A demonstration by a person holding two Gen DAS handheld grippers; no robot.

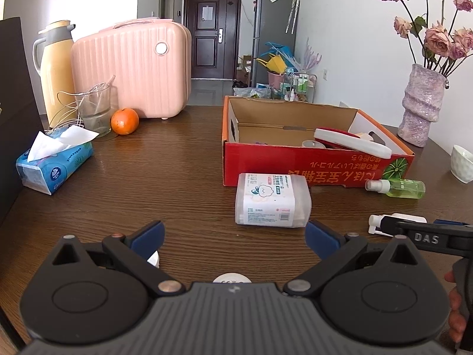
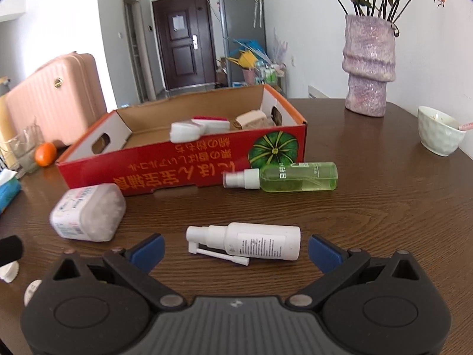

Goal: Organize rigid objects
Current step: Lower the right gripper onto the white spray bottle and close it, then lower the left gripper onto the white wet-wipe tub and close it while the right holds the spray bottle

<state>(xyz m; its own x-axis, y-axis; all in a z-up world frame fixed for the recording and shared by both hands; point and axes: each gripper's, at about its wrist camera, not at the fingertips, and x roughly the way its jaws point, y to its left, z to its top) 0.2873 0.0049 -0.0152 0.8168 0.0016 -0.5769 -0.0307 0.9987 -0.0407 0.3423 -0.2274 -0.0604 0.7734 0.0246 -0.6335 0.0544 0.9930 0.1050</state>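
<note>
A red cardboard box [image 1: 310,165] [image 2: 189,168] stands open on the brown table with a white and red item [image 1: 351,143] [image 2: 192,127] inside. In front of it lie a clear cotton swab box [image 1: 272,204] [image 2: 88,217], a green spray bottle [image 1: 396,188] [image 2: 283,177] and a white nasal spray bottle [image 2: 251,241] [image 1: 381,223]. My left gripper [image 1: 233,236] is open and empty, just short of the swab box. My right gripper [image 2: 236,245] is open, its fingers either side of the white spray bottle without touching it.
A pink case [image 1: 133,68], yellow thermos [image 1: 56,68], glass [image 1: 94,109], orange [image 1: 124,121] and tissue pack [image 1: 53,162] stand at the left. A purple vase [image 2: 368,65] and white bowl [image 2: 440,130] stand at the right. A small white round item [image 1: 232,279] lies under my left gripper.
</note>
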